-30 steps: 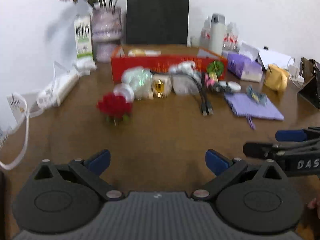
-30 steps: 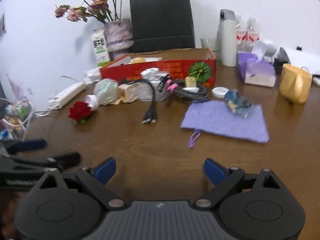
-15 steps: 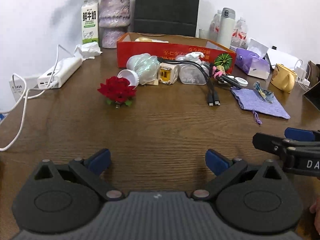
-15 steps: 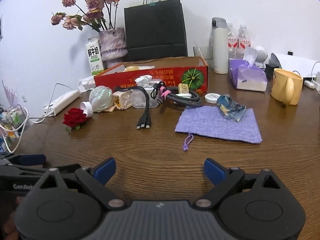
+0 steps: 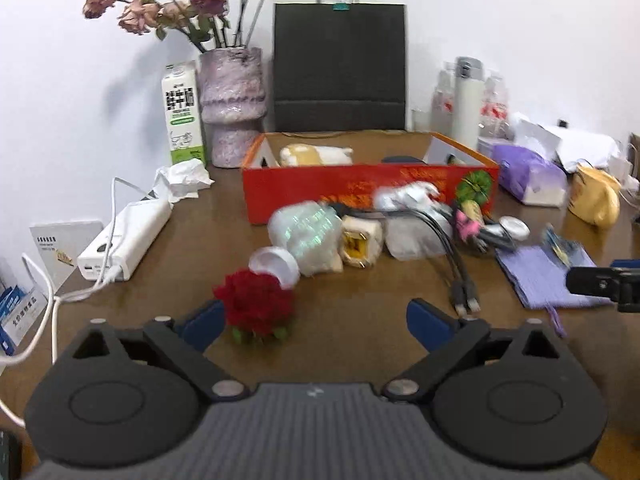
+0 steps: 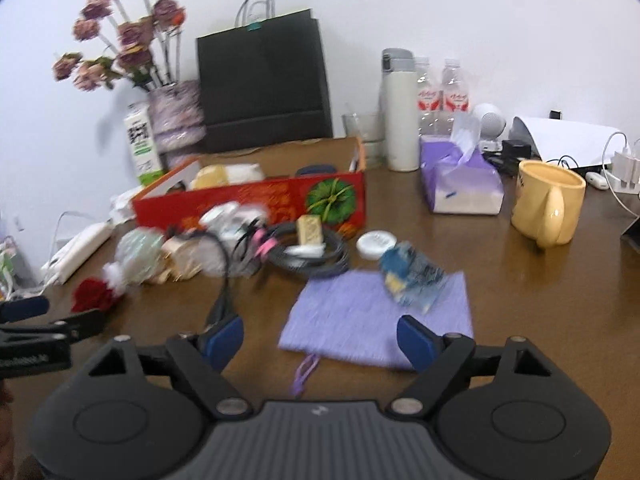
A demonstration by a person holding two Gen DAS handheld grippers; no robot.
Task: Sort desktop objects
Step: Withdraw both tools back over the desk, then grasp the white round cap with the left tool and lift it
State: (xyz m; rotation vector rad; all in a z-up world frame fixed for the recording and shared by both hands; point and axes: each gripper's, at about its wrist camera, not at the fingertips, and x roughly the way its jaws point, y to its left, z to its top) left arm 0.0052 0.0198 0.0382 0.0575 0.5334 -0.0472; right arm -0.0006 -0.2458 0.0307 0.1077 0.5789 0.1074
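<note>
Right hand-held gripper [image 6: 320, 338] closing over purple pouch [image 6: 372, 320] (nothing gripped).

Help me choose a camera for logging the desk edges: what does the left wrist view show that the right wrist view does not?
Only the left wrist view shows the white card with small print and blue packets at the desk's left edge.

Only the right wrist view shows the empty glass, round white gadget and white chargers at the far right.

Both share the red box, red rose, purple pouch, yellow mug, tissue pack, black bag, vase and milk carton.
</note>
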